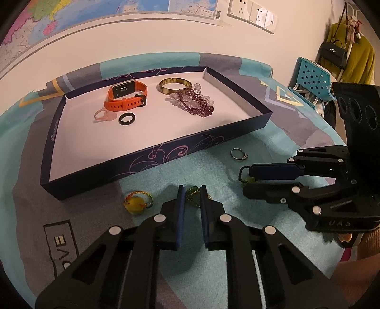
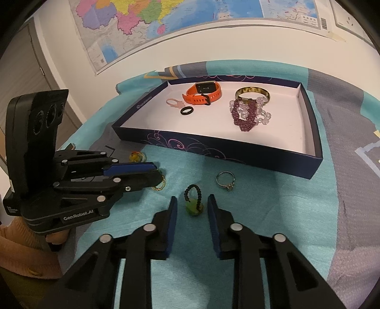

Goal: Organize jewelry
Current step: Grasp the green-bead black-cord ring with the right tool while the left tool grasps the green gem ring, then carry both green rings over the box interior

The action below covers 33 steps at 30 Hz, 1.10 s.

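The rings lie loose on the table short of the tray (image 2: 315, 164), so my left claw (image 1: 192, 190) clamps the gold-chain ring (image 1: 192, 193) and my right claw (image 2: 192, 203) straddles, unclamped, the green-bead ring (image 2: 193, 202).

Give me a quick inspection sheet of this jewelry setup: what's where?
Surface: patterned teal cloth.
Job's things: in the tray: orange watch, amber bangle, purple bracelet, black ring, pink ring. On the cloth: silver ring, yellow ring, green ring, gold-chain ring.
Clutter: nothing seen.
Grippers: left gripper shut on the gold-chain ring; right gripper open, straddling the green ring.
Cables: nothing seen.
Surroundings: wall map, sockets, blue chair, hanging bags.
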Tool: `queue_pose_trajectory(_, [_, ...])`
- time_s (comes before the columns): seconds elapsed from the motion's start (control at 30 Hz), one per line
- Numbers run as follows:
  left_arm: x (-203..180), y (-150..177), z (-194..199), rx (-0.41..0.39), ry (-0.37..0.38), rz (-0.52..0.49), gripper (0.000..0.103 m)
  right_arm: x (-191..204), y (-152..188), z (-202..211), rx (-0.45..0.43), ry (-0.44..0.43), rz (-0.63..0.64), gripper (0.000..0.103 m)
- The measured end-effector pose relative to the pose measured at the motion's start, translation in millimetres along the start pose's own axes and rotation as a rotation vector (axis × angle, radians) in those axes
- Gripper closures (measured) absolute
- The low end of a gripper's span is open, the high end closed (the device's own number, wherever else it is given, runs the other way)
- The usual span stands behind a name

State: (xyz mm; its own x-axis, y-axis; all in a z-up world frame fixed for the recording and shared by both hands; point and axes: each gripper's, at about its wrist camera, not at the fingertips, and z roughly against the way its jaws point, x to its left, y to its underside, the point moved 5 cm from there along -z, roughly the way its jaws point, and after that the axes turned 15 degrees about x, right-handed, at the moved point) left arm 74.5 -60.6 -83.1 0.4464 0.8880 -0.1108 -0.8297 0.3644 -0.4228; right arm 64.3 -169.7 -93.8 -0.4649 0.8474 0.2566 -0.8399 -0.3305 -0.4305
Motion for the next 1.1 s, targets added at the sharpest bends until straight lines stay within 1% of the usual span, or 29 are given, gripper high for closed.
queue_pose_trajectory(0.07, [0,0,0,-0.001,0.000,0.001,0.090,-1,0,0,0.001,-0.001,-0.003,0.089])
queue_pose_trajectory(0.1, [0,0,0,-0.002,0.000,0.003,0.090,-1,0,0,0.000,0.000,-0.004,0.089])
queue_pose_trajectory(0.3, [-1,3,4,-0.008,0.005,0.006,0.091,-1,0,1,-0.007,0.007,-0.005,0.089])
queue_pose_trajectory(0.67, [-1,7,10,-0.018,0.016,0.008,0.091,-7,1,8,-0.030,-0.049,-0.037,0.089])
queue_pose_trajectory(1.1, [3,14,17,-0.022,0.028,0.015,0.091,-4,1,11,-0.036,-0.061,-0.031,0.089])
